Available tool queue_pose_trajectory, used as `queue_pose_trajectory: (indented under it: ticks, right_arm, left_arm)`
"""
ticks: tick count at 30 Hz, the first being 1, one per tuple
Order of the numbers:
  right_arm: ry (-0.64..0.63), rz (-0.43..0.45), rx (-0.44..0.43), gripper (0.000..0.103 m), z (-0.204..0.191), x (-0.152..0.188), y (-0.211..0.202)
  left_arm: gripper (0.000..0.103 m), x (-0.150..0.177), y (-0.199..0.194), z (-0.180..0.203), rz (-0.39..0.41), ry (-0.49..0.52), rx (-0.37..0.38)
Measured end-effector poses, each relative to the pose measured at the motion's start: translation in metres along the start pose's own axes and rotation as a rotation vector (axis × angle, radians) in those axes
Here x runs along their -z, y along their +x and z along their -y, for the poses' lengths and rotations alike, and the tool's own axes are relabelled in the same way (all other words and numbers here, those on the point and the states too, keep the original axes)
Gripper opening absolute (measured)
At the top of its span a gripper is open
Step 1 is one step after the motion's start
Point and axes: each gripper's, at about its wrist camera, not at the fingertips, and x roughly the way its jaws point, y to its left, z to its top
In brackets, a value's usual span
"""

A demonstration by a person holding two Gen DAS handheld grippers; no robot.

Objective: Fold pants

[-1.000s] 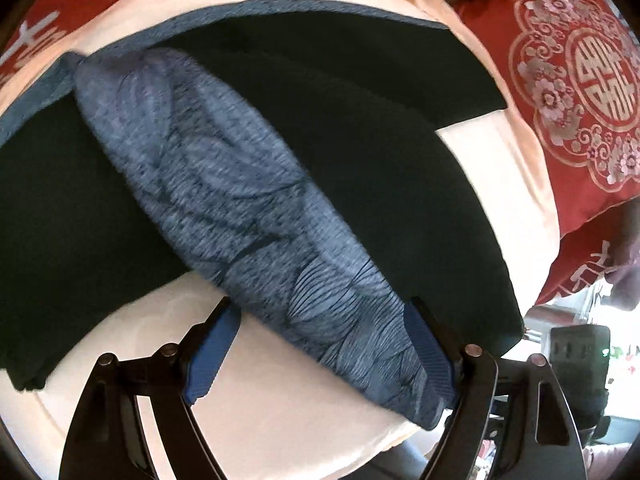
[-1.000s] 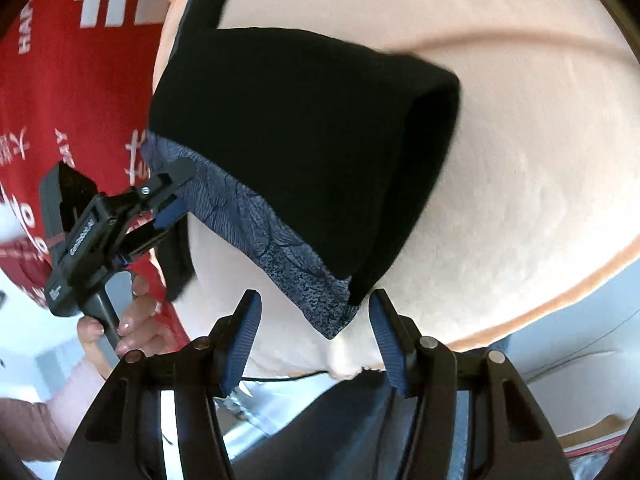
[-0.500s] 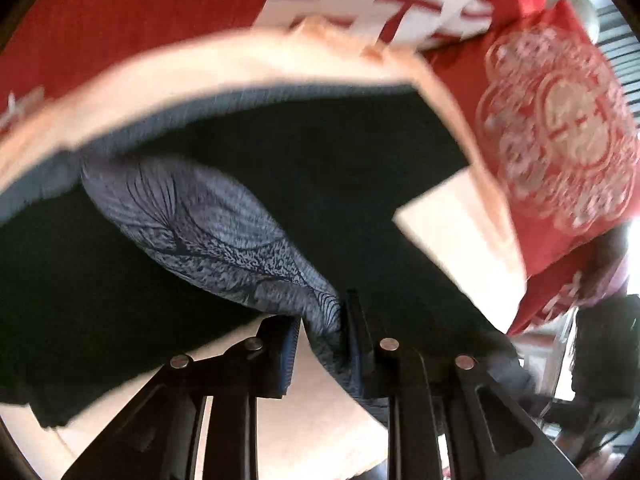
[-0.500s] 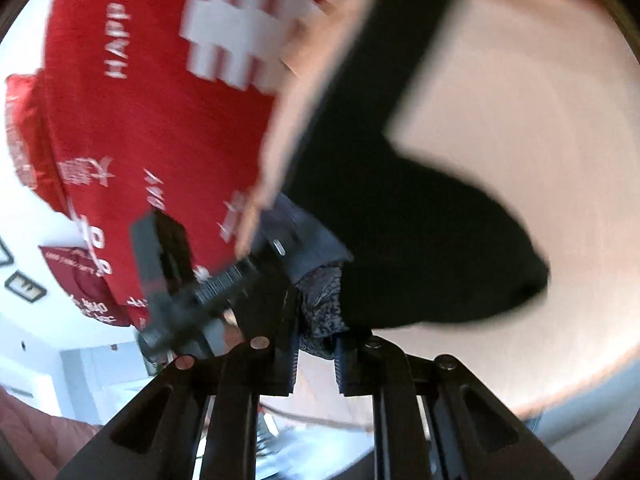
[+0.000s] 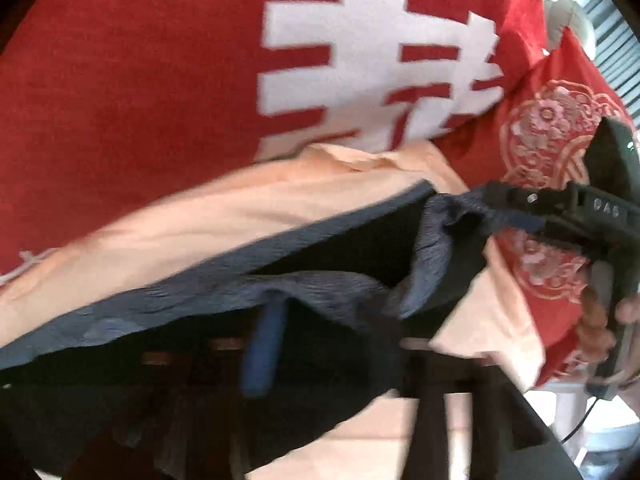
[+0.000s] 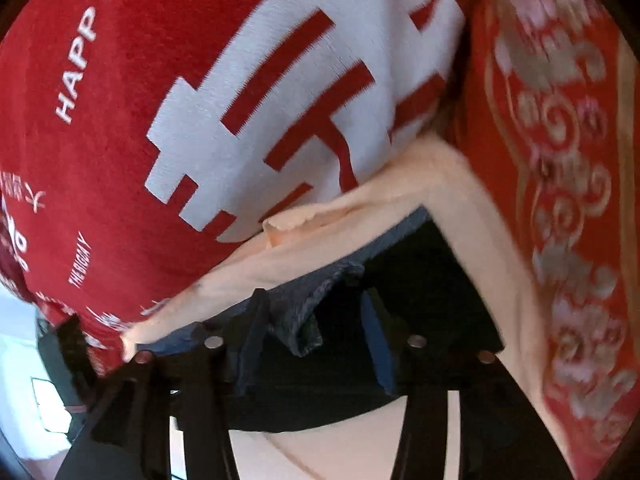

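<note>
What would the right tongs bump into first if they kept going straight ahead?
Probably the bunched blue-grey patterned edge of the black pants, lying right between the open right tongs. Past it come the peach blanket and the red cushion with white lettering; depth is unclear.

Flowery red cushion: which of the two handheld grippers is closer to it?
Right. The right gripper sits directly in front of the flowery red cushion in the left wrist view; the left gripper is lower and further left, over the pants.

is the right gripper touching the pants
Touching. In the left wrist view the pants have their patterned hem bunched right at the tips of the right gripper, with no gap showing.
</note>
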Motion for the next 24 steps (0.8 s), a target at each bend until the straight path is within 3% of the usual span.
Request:
queue_pose_trajectory:
  ticks: [6,11,17,18,19,20,22,24]
  right_arm:
    - [-0.028,-0.043,0.155,0.053,0.017,0.007,0.009]
    - [-0.09,-0.053,0.25,0.053,0.024,0.002,0.025]
    - [-0.269,-0.006,0.379,0.052,0.007,-0.027,0.053]
    - [-0.303,-0.029,0.408,0.05,0.007,-0.031,0.064]
    - [-0.32,-0.089,0.439,0.037,0.01,-0.034,0.077]
    - [-0.323,-0.164,0.486,0.017,0.016,-0.035,0.091]
    - [-0.343,-0.152,0.493,0.016,0.015,-0.037,0.086]
    - [-0.356,-0.12,0.554,0.015,0.019,-0.039,0.078]
  left_arm:
    - [0.07,0.014,-0.017,-0.034,-0.006,-0.009,-0.146]
    - [0.07,0.044,0.015,-0.074,-0.105,-0.098,-0.388]
    - [0.07,0.071,0.03,-0.107,-0.155,-0.276,-0.466]
    - [0.07,0.072,0.032,-0.108,-0.156,-0.283,-0.471]
    - [0.07,0.073,0.034,-0.109,-0.158,-0.289,-0.477]
    - [0.07,0.073,0.035,-0.11,-0.159,-0.29,-0.479]
    - [0.07,0.071,0.033,-0.11,-0.16,-0.282,-0.491]
    - [0.07,0.069,0.03,-0.112,-0.148,-0.274,-0.518]
